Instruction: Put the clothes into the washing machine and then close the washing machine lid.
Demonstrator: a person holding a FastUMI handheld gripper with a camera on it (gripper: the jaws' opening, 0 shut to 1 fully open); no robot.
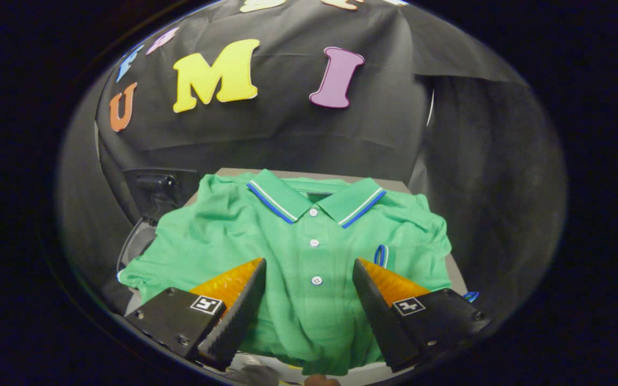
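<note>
Green polo shirt [298, 246] spread flat on grey table [395, 185], collar at 12 o'clock, button placket running down centre between fingers. Washing machine [153, 195], dark, at 10 o'clock from shirt, just off table's edge; shirt sleeve drapes near it. Gripper [309, 271] wide open above shirt's lower front, fingers either side of placket, gripping nothing. White button [316, 280] between fingertips.

Gripper [309, 268] mounts black, screwed, each bearing a square marker
</note>
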